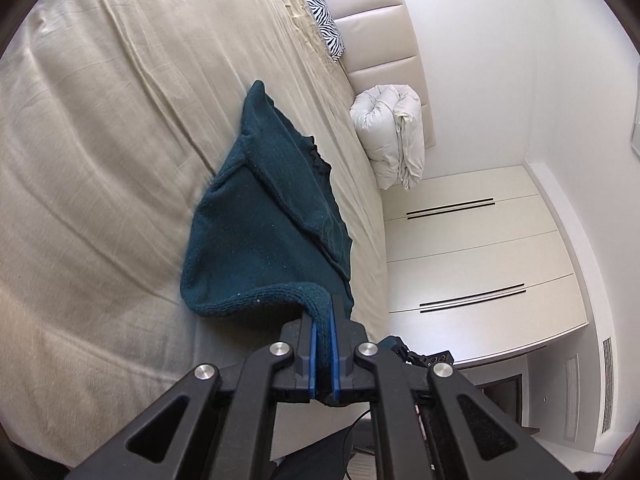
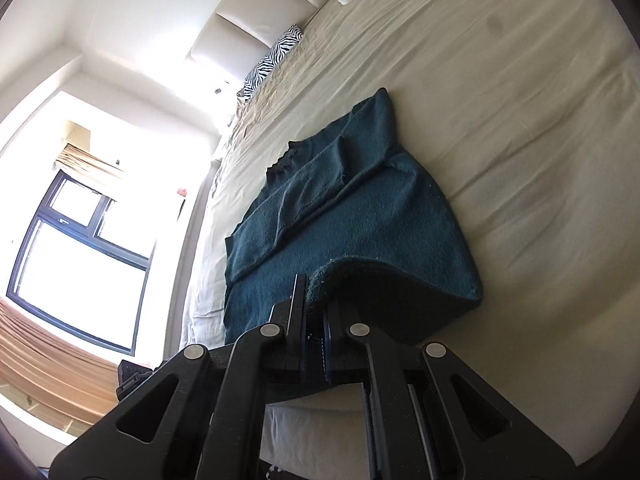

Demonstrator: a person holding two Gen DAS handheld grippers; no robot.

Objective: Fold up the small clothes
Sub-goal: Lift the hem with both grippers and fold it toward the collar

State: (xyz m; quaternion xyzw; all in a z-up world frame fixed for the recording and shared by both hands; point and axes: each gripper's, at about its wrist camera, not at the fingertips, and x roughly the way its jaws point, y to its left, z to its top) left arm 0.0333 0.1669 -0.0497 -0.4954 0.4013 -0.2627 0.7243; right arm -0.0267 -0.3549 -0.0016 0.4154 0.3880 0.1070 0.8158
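The left gripper (image 1: 324, 320) has its blue pads (image 1: 314, 344) pressed together on the thick ribbed hem of a dark teal sweater (image 1: 264, 220), and the right gripper (image 2: 314, 312) pinches the same hem further along, its jaws closed on the knit. Between the two grips the hem arches up off the bed (image 1: 100, 140), while the rest of the sweater lies flat on the beige sheet, stretching away toward the headboard (image 1: 384, 28) end (a sleeve looks already laid across the body). It sits near the bed's side edge, well apart from the zebra-print pillow (image 1: 320, 12) and the rolled white duvet (image 1: 392, 132) at the head.

The knit looks soft, limp and fairly thick, light enough to lift by the hem, but likely to sag and stretch between the two holds. It should grip well, not slip. The hem's two corners seem the best places to hold it, so the fold lands even.
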